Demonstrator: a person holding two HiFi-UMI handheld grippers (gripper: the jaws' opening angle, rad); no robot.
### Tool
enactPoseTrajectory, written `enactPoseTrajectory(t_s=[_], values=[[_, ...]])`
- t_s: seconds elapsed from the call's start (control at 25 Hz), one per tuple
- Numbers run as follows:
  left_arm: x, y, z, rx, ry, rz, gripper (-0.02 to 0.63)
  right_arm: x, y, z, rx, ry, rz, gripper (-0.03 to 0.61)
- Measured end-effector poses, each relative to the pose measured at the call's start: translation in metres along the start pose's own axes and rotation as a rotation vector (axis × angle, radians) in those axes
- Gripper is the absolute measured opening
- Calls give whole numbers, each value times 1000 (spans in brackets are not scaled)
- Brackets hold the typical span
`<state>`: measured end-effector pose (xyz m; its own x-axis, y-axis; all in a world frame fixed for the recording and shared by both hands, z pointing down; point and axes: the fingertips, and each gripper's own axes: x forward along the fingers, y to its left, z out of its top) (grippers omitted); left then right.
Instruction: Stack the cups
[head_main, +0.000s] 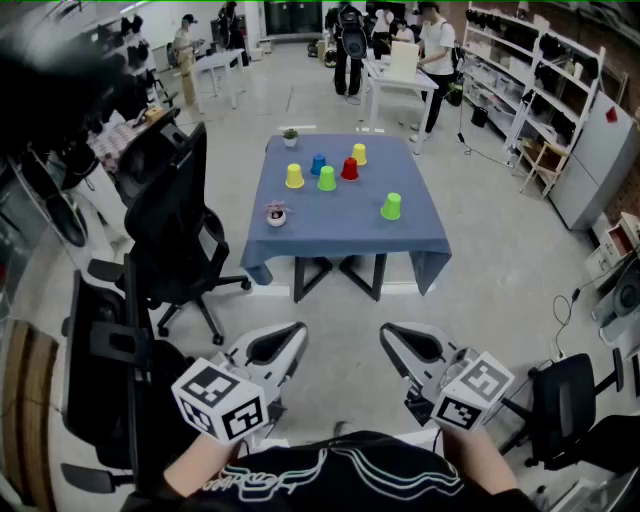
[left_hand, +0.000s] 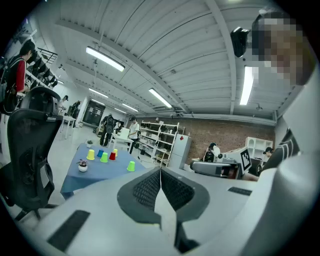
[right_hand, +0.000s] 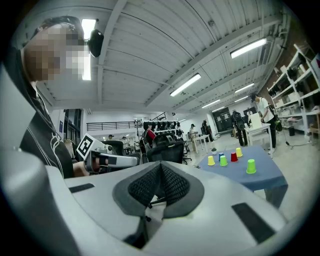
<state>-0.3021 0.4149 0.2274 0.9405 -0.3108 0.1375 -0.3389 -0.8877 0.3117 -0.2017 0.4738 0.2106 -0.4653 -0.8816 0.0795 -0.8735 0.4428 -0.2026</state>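
Left gripper (head_main: 296, 331) & right gripper (head_main: 389, 332), jaws together, empty, well short of cups (head_main: 327, 179): prob. light, thin plastic, pinch sidewall gently.

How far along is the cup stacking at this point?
Done: nothing; no cup sits on another. The yellow cup, blue cup, green cup, red cup, second yellow cup and outlying green cup all stand apart on the table.
In hand: nothing; left gripper and right gripper are shut and empty, short of the table.
Left: the whole stacking.
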Motion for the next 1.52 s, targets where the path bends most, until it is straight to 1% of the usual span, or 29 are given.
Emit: enactPoseTrajectory(t_s=[0.16,0.4,0.64,0.68,0.72,0.76,0.92,1.04,1.2,1.32,1.52], values=[[9,-3,2,0,3,11,26,-4,-9,2,-16,0,-2,28],[23,-12,2,10,6,17,26,-16,-32,8,14,-29,-32,28],[46,-19,6,24,14,20,26,-27,-53,12,-24,-30,-32,39],[50,-20,6,27,14,21,26,-28,-57,13,-28,-30,-29,63],[55,-21,7,30,13,22,26,-30,-61,14,-34,-29,-25,116],[59,-22,7,32,12,23,26,-32,-65,14,-41,-27,-23,149],[79,-30,11,41,-4,21,26,-44,-88,18,-95,-17,-46,228],[92,-33,8,41,-9,27,26,-54,-106,17,-107,-16,-65,286],[108,-37,6,35,-9,33,26,-65,-126,13,-132,-2,-98,301],[120,-35,-1,33,10,35,26,-67,-143,7,-135,11,-119,306],[142,-11,-9,5,30,56,26,-55,-175,-7,-102,41,-140,310]])
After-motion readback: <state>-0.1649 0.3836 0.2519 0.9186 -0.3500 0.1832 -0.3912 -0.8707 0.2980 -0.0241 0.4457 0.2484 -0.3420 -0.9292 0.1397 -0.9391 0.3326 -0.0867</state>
